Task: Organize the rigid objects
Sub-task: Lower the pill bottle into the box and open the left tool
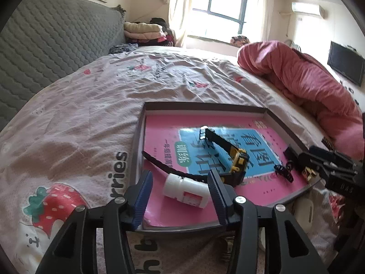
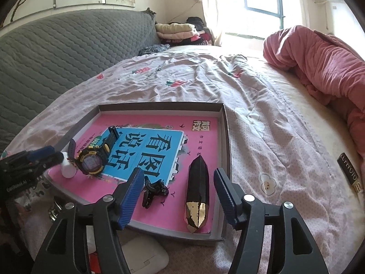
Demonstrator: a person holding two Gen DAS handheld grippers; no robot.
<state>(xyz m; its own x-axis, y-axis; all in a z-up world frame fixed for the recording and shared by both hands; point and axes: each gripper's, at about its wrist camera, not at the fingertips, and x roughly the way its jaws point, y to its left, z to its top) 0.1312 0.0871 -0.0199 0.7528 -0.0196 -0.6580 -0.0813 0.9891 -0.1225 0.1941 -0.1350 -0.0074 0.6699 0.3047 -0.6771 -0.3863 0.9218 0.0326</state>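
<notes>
Left gripper [image 1: 180, 191] is standing open, jaws spread either side of the white pill bottle [image 1: 186, 190], pads not pressing it; the bottle is lying on its side at the near left corner of the tray [image 1: 205, 107]. Right gripper [image 2: 178, 191] is also standing open, nothing clamped; the black-and-gold faceted case [image 2: 198, 194] is lying between its fingers but untouched, toward the tray's near right corner.

Step looks like a release: both items are resting down in the tray and the jaws are clear of them. Next move probably calls for backing both grippers straight out without nudging the bottle, which could roll, then going for whatever is lying outside the tray.

Tray is sitting on the bed sheet [image 1: 79, 114] and is holding a pink book [image 2: 159, 123] covering its floor. On the book: bottle, the black-yellow digital watch [image 2: 92, 161] just beyond the bottle, the black hair clip [image 2: 152, 191] between watch and case, and the case.

Outside the tray, a black labelled stick [image 2: 350, 174] is lying on the sheet well to the tray's right, and a white flat item [image 2: 141, 255] is sitting just below the tray's near edge.
</notes>
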